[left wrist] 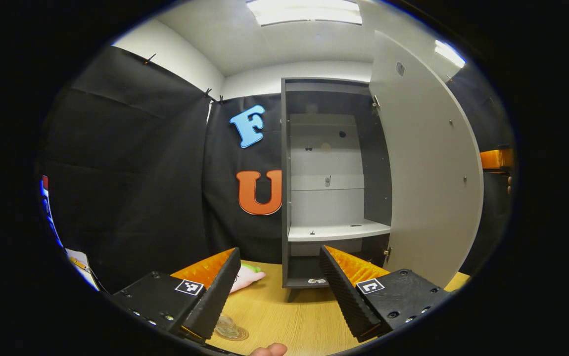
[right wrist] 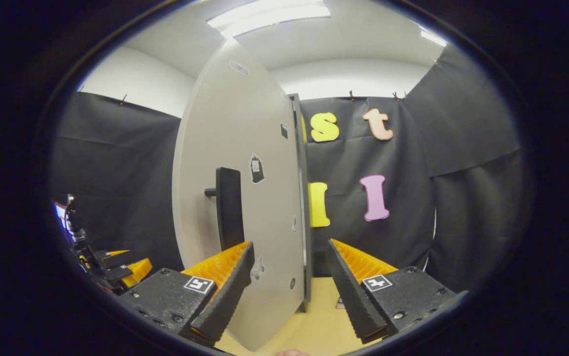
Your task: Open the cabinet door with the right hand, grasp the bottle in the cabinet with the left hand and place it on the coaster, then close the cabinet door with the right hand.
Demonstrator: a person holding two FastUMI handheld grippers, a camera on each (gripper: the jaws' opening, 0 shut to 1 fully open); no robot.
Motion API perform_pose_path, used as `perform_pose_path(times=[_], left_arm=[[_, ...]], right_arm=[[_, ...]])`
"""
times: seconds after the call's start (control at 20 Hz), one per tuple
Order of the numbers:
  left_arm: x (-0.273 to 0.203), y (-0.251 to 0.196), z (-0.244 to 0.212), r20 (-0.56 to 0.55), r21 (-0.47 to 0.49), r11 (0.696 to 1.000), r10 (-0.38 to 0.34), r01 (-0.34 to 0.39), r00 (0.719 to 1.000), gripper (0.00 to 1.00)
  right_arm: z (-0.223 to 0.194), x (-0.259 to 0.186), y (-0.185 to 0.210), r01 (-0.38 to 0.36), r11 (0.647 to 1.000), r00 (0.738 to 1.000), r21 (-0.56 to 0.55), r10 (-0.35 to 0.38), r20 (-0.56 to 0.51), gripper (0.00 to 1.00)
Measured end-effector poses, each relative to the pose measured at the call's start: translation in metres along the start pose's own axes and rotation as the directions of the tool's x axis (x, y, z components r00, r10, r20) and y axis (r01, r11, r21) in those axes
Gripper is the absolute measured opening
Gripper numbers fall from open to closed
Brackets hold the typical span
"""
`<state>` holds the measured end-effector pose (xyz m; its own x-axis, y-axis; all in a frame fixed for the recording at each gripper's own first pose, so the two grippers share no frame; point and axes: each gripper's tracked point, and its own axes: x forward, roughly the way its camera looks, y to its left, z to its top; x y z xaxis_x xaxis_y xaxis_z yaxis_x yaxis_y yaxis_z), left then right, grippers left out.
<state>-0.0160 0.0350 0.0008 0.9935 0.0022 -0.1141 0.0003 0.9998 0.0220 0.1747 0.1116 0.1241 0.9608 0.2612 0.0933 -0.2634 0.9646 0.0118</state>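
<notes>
1. Step in hand, judged from the layout: the closing stage. The cabinet (left wrist: 334,148) stands at centre of the left gripper view with its door (left wrist: 428,173) swung wide to the right, and its middle shelf (left wrist: 339,231) carries no bottle.
2. Task object: a clear glass form, taken to be the bottle (left wrist: 226,327), sits low at the bottom left of centre in the left gripper view. It rests on the wooden table (left wrist: 294,316), on what looks like a round coaster (left wrist: 240,337). The inner finger partly hides it, so its identity is a judgement.
3. Left gripper (left wrist: 279,287): fingers apart and holding nothing. The bottle lies just beside and below its left-hand finger, not between the two.
4. Right gripper (right wrist: 289,287): fingers apart and holding nothing. In the right gripper view the lower edge of the door (right wrist: 245,148) runs down between them, whether touching cannot be told. The dark handle (right wrist: 228,207) stands above the left-hand finger, left of centre.
5. Next move, as a judgement: the right gripper takes the handle or the door edge and swings the door shut. The arc looks clear of the bottle, which stands well forward of the cabinet.
</notes>
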Motion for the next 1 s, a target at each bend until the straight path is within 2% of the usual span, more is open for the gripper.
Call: perform_pose_path(times=[0.1, 0.3, 0.4, 0.45, 0.5, 0.6, 0.65, 0.7, 1.0], left_arm=[[0.001, 0.001, 0.002, 0.009, 0.008, 1.000, -0.008, 0.008, 1.000, 1.00], [0.004, 0.002, 0.002, 0.020, 0.013, 1.000, -0.027, 0.027, 0.999, 1.00], [0.006, 0.006, 0.002, 0.024, 0.018, 0.999, -0.032, 0.032, 0.999, 0.96], [0.009, 0.007, 0.002, 0.026, 0.017, 0.999, -0.036, 0.035, 0.999, 0.96], [0.010, 0.008, 0.000, 0.026, 0.015, 0.999, -0.039, 0.038, 0.999, 0.96], [0.014, 0.013, 0.001, 0.031, 0.012, 0.999, -0.041, 0.040, 0.999, 0.96], [0.015, 0.015, 0.001, 0.034, 0.011, 0.999, -0.039, 0.039, 0.999, 1.00], [0.018, 0.018, 0.001, 0.037, 0.011, 0.999, -0.039, 0.039, 0.999, 0.96], [0.030, 0.036, -0.004, 0.045, 0.021, 0.999, -0.036, 0.035, 0.998, 0.96]], right_arm=[[-0.001, 0.003, 0.007, -0.008, 1.000, 1.000, -0.003, 0.008, 0.000, 0.94], [-0.002, 0.011, 0.029, -0.036, 0.999, 0.999, -0.019, 0.036, -0.002, 0.94], [-0.002, 0.016, 0.039, -0.048, 0.998, 0.999, -0.028, 0.048, -0.005, 0.94], [-0.003, 0.019, 0.045, -0.056, 0.998, 0.998, -0.038, 0.056, -0.007, 0.90], [-0.002, 0.022, 0.051, -0.066, 0.997, 0.998, -0.048, 0.065, -0.008, 0.94], [-0.004, 0.030, 0.063, -0.089, 0.995, 0.996, -0.056, 0.088, -0.015, 0.94], [-0.005, 0.035, 0.070, -0.103, 0.993, 0.995, -0.055, 0.102, -0.015, 0.94], [-0.006, 0.040, 0.077, -0.117, 0.992, 0.993, -0.051, 0.117, -0.016, 0.94], [-0.016, 0.090, 0.123, -0.185, 0.982, 0.983, -0.032, 0.184, -0.022, 0.94]])
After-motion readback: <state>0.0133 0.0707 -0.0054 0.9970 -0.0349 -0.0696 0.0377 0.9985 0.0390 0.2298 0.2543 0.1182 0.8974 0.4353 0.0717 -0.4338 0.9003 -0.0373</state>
